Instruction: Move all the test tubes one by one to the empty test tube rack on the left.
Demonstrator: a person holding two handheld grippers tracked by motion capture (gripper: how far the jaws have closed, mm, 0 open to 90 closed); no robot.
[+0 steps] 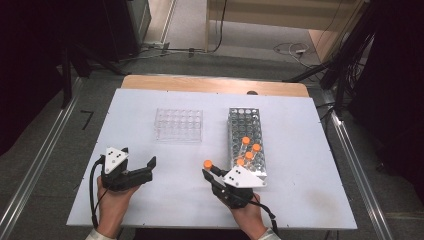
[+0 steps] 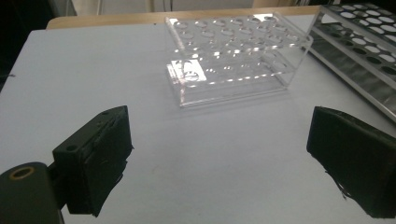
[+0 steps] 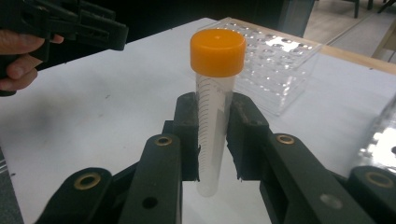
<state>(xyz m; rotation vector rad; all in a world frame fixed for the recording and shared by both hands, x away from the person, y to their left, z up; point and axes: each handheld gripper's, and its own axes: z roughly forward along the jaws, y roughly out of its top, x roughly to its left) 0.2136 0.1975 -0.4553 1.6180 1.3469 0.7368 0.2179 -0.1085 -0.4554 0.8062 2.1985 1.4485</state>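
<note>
Your right hand-held gripper (image 3: pixel 215 140) is clamped on a tube (image 3: pixel 214 107) with an orange cap, pads pressing its clear body below the cap. In the high view that tube (image 1: pixel 210 165) sits just left of the metal rack (image 1: pixel 246 142), above the worktop (image 1: pixel 150 210) and outside either rack. Your left hand-held gripper (image 2: pixel 219 163) has its jaws wide apart with nothing between them, held over the bare worktop on the near side of the clear rack (image 2: pixel 233 56).

Four more capped tubes (image 1: pixel 248 151) stand in the near end of the metal rack. The clear rack (image 1: pixel 178 124) has no tubes in it as far as I can see. So this looks like an early stage of moving tubes from the metal rack to the clear one: one tube is lifted out and in transit, none is seated yet. What is left, by my reading, is to carry this tube over, drop it upright into a hole, and then repeat for the four that remain.
</note>
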